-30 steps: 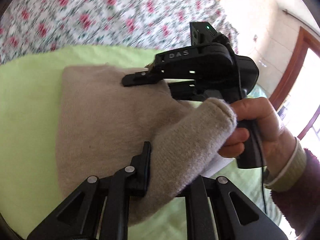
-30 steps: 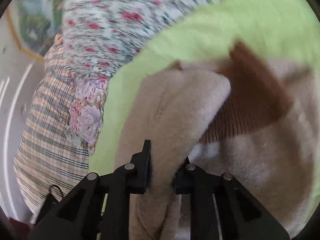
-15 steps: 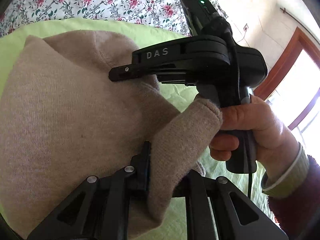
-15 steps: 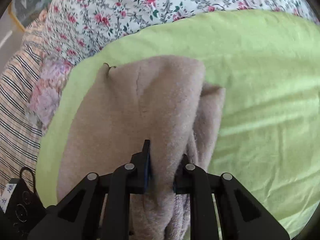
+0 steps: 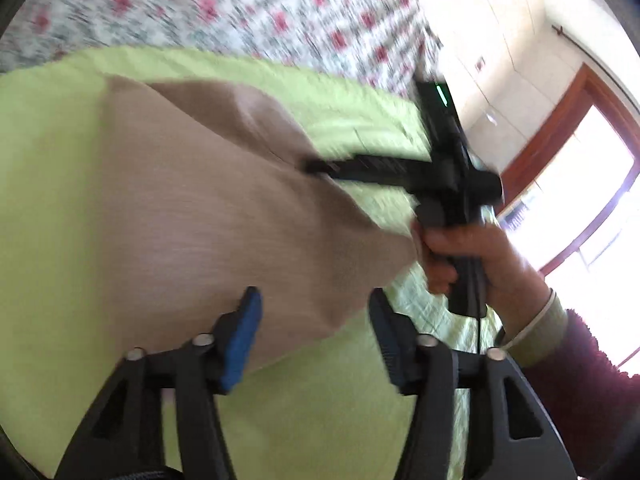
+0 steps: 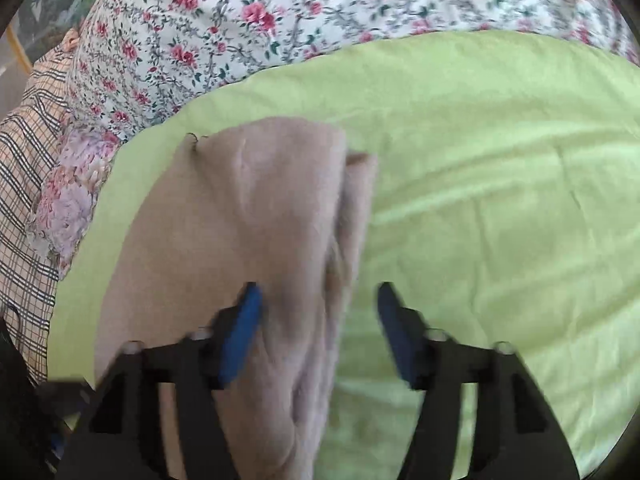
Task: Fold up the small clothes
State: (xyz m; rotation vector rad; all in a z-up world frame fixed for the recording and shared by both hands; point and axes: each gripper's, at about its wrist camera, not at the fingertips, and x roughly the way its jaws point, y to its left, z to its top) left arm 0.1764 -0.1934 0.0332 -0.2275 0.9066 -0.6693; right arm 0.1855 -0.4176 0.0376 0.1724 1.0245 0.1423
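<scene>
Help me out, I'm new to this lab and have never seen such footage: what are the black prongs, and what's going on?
No robot here: a person holds a handheld two-finger gripper in each hand, each carrying a fisheye camera looking along its fingers. One picture is from the left gripper, the other from the right gripper. Both stand open and hold nothing. Between them lies a folded beige knitted garment on a lime-green sheet, with a floral rose-print cover behind. The left view also shows the person's right hand gripping the other tool's handle.
</scene>
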